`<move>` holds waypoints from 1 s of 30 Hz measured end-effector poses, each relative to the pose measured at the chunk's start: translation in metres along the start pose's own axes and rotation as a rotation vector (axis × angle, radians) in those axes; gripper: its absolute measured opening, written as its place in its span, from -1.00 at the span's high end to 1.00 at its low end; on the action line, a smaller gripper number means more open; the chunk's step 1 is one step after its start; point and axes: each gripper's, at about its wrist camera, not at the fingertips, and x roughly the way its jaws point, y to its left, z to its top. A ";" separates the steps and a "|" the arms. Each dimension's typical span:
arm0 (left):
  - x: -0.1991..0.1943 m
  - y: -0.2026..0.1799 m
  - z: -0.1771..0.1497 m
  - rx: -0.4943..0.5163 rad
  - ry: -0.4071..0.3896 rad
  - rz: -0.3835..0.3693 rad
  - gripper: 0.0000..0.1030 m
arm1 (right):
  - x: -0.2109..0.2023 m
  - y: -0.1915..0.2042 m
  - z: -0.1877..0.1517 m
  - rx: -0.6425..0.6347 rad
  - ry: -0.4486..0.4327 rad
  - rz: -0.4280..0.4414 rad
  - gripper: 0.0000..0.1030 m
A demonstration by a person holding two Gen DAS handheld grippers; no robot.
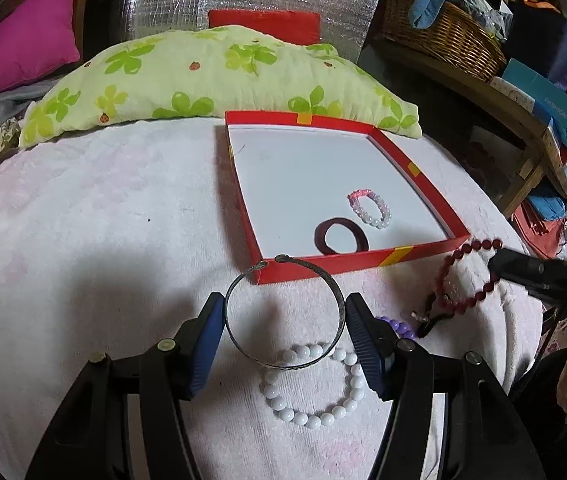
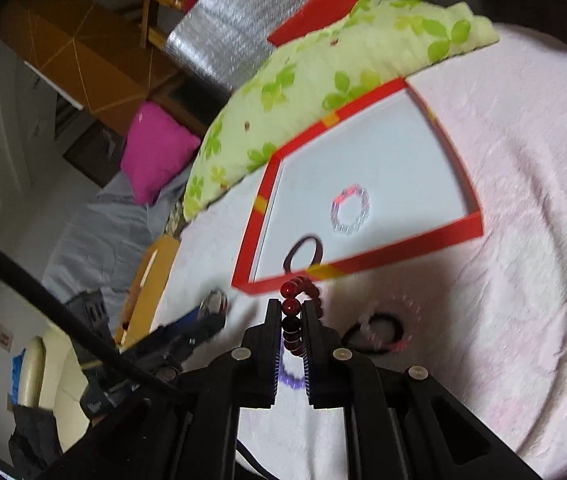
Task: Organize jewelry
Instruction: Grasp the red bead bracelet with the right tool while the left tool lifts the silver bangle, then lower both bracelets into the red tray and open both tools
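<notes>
My left gripper [image 1: 285,308] is shut on a silver open bangle [image 1: 335,286], held just above the white blanket near the front wall of the red box [image 1: 323,270]. The box holds a dark red hair band [image 1: 341,236] and a pink-and-white bead bracelet [image 1: 369,209]. My right gripper [image 2: 290,312] is shut on a red bead bracelet [image 2: 292,307], which also hangs from it in the left wrist view [image 1: 465,276]. A white bead bracelet [image 1: 315,384] and purple beads [image 1: 397,326] lie on the blanket.
A green flowered pillow [image 1: 203,76] lies behind the box. A magenta cushion [image 1: 23,44] is far left, a wicker basket [image 1: 443,36] on a wooden shelf at right. A black hair tie [image 2: 375,332] lies on the blanket [image 1: 103,200].
</notes>
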 end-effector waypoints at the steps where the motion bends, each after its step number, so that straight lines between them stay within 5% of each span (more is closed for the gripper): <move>1: 0.000 -0.001 0.001 0.005 -0.003 -0.003 -0.22 | -0.002 0.000 0.003 0.006 -0.012 -0.003 0.79; 14: 0.027 -0.016 0.060 0.069 -0.024 -0.016 -0.22 | 0.009 -0.025 0.085 0.103 -0.118 -0.094 0.79; 30: 0.114 -0.033 0.112 0.078 0.090 -0.014 -0.22 | 0.103 -0.039 0.153 0.123 -0.069 -0.063 0.79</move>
